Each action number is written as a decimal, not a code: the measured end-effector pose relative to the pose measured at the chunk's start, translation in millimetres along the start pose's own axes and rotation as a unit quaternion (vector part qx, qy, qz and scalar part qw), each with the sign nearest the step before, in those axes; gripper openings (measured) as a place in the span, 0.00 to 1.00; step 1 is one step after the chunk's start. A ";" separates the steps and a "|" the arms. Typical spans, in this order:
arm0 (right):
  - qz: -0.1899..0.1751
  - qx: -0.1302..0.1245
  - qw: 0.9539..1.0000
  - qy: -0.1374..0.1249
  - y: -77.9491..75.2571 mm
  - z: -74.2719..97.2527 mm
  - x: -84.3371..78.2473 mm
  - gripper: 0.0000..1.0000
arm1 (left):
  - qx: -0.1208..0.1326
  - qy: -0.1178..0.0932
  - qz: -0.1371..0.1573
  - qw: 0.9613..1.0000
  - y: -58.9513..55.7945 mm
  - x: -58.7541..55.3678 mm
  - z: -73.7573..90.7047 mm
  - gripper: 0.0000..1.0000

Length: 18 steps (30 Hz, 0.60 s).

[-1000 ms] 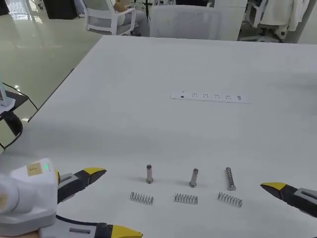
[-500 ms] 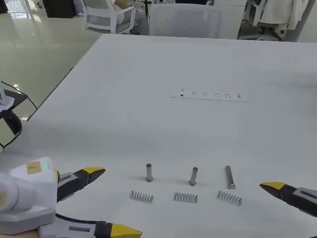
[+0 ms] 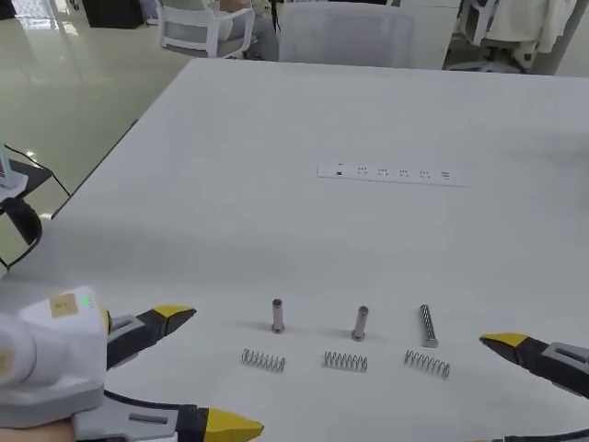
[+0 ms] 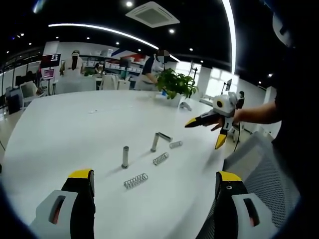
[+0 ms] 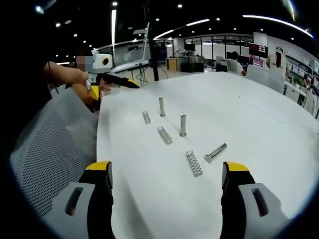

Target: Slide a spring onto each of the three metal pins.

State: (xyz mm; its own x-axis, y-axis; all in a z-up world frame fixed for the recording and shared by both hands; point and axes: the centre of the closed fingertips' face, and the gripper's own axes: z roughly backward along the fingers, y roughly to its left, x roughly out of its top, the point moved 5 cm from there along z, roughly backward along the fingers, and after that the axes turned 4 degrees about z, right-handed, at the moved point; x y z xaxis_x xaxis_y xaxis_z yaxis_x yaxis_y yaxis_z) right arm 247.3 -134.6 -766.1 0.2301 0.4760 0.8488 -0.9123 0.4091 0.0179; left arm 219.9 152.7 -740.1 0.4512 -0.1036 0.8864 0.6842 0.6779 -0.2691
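Three metal pins sit in a row near the table's front: the left pin (image 3: pixel 278 316) and middle pin (image 3: pixel 361 323) stand upright, while the right pin (image 3: pixel 428 326) lies on its side (image 5: pixel 215 152). One spring lies flat in front of each: left spring (image 3: pixel 263 360), middle spring (image 3: pixel 345 362), right spring (image 3: pixel 427 365). My left gripper (image 3: pixel 207 370) is open to the left of the row, holding nothing. On the row's right, my right gripper (image 5: pixel 167 169) is open and holds nothing; one of its yellow fingertips (image 3: pixel 502 343) points at the right spring.
A white power strip (image 3: pixel 391 174) lies flat mid-table, beyond the pins. The white table (image 3: pixel 276 138) stretches far back, its left edge dropping to the floor. Office chairs (image 3: pixel 207 28) stand past the far edge. A potted plant (image 4: pixel 174 84) sits on the table.
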 end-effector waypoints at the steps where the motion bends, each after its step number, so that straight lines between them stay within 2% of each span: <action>1: -0.004 -0.001 1.000 -0.001 -1.7 -0.5 0.9 0.90 | 0.001 0.000 0.000 1.000 0.9 -0.2 0.0 0.98; 7: -0.021 -0.013 1.000 -0.019 -12.3 -2.1 11.4 0.88 | -0.002 0.001 -0.001 1.000 1.0 -0.2 -0.9 0.98; 13: -0.023 -0.018 0.999 -0.016 -21.4 -4.9 18.8 0.86 | -0.003 0.000 0.000 1.000 1.5 0.0 -3.8 0.98; 18: -0.037 -0.024 0.999 -0.024 -31.3 -7.4 25.0 0.83 | -0.003 0.001 0.002 1.000 3.0 -0.4 -4.6 0.98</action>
State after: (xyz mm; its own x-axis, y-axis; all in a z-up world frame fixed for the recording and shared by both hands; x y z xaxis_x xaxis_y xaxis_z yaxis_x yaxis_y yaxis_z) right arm 284.1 -129.7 -749.4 0.2779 0.4054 0.8709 -0.8757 0.4796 0.0561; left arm 224.4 151.4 -742.9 0.4540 -0.1022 0.8851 0.6867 0.6732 -0.2745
